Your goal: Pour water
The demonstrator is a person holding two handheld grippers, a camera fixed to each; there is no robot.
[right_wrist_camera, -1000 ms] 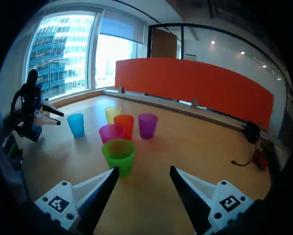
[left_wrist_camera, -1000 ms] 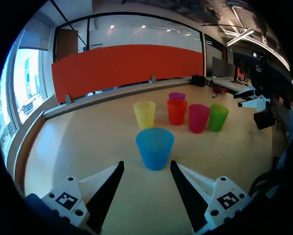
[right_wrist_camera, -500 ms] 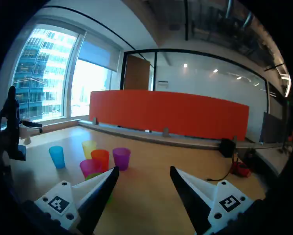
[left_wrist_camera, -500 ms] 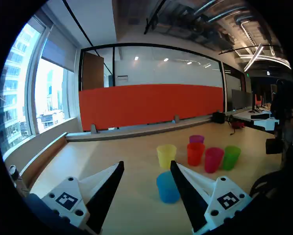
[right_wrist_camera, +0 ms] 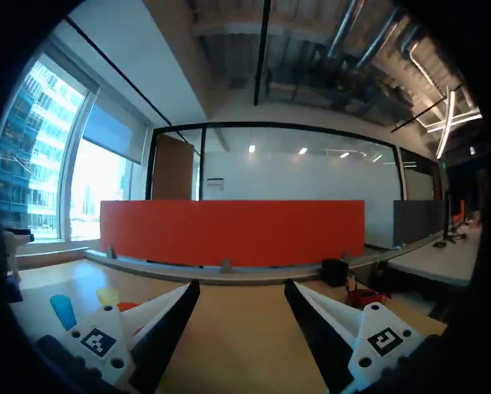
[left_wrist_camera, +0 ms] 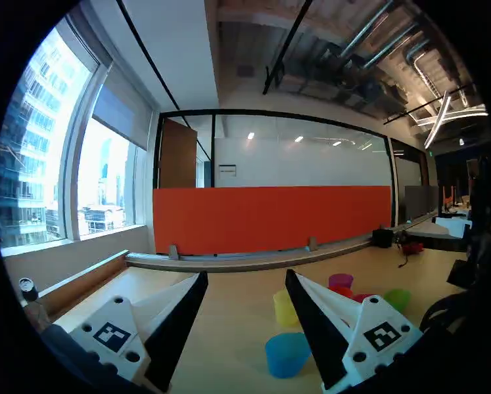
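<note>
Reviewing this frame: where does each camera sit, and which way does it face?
Left gripper view: rides on the left gripper and looks along its two open fingers across the wooden table to the orange partition. The blue cup is low right.
Right gripper view: rides on the right gripper and faces that partition over its own open fingers. The blue cup is low left.
Shared: partition, table, blue cup, yellow cup.

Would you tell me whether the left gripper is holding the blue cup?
No, the left gripper is open with nothing between its fingers, and the blue cup stands free on the table.
</note>
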